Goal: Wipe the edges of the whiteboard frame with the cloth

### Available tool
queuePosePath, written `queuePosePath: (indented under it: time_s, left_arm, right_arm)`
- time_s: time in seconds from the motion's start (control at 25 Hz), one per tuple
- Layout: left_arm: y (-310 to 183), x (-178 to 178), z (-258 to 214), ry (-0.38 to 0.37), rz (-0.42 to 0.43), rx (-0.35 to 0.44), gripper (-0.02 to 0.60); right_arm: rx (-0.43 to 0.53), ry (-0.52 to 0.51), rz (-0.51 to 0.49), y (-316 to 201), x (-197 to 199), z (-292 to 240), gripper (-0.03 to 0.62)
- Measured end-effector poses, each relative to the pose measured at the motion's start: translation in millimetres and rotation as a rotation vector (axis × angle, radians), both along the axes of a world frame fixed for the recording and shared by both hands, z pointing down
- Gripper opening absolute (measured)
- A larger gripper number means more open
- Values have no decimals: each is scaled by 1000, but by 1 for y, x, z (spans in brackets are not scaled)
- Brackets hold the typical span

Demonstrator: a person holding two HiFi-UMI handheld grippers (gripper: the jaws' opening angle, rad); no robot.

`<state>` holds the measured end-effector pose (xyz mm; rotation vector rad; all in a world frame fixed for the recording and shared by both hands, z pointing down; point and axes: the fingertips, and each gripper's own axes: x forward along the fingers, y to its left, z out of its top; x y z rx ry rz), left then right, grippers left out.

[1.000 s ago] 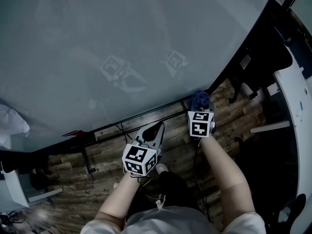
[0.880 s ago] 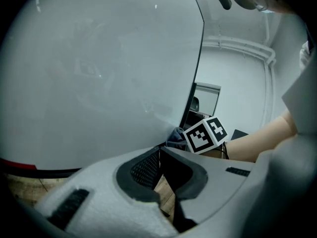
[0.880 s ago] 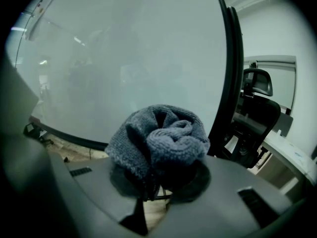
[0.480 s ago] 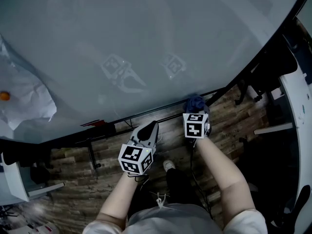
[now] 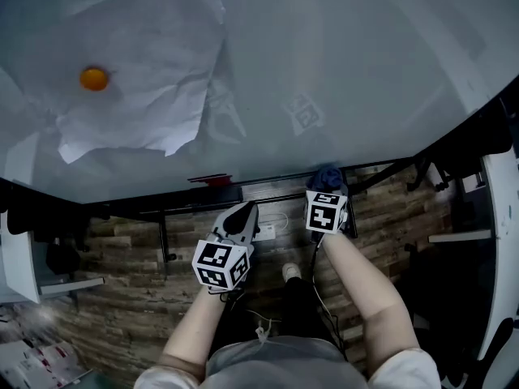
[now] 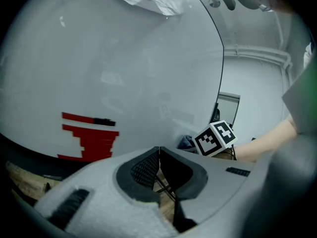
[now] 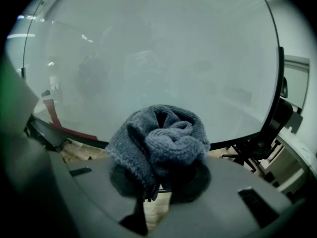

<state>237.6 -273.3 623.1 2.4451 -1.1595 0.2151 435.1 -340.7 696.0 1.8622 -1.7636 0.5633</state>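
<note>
The whiteboard (image 5: 340, 63) fills the upper part of the head view; its dark bottom frame edge (image 5: 276, 183) runs across the middle. My right gripper (image 5: 326, 186) is shut on a bunched blue-grey knitted cloth (image 5: 328, 176), which sits against that bottom edge. In the right gripper view the cloth (image 7: 161, 142) bulges out of the jaws in front of the board (image 7: 158, 58). My left gripper (image 5: 241, 217) hangs just below the frame, shut and holding nothing; its pads (image 6: 148, 166) meet in the left gripper view, with the right gripper's marker cube (image 6: 214, 138) beyond.
A crumpled white sheet (image 5: 154, 87) held by an orange magnet (image 5: 94, 78) hangs on the board at upper left. A red eraser (image 5: 209, 179) rests on the ledge. Stand legs (image 5: 165, 241) and cables (image 5: 280, 217) cross the wooden floor (image 5: 122, 298). White furniture (image 5: 503, 241) stands at right.
The view has swung left: the paper sheet and orange magnet have come well into sight. My right gripper with the cloth stays at the bottom frame edge; the left gripper has kept its place beside it.
</note>
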Motion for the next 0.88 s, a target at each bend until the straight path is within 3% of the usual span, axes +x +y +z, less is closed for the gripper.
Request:
queuePosePath:
  time_s: [0.4,0.6,0.88]
  left_arm:
    - [25,-124,5,1,-106,-19,20]
    - [27,-186,10,-2,-179,-36,20]
    - [19,-235,13,-10,-210,-46,20]
  right_arm:
    - [-48,-65,-52,1,-128,1,69]
    - [-47,-83,-134,2,-201,3,69]
    - [-87,-79,-45,-2,-218,2,69]
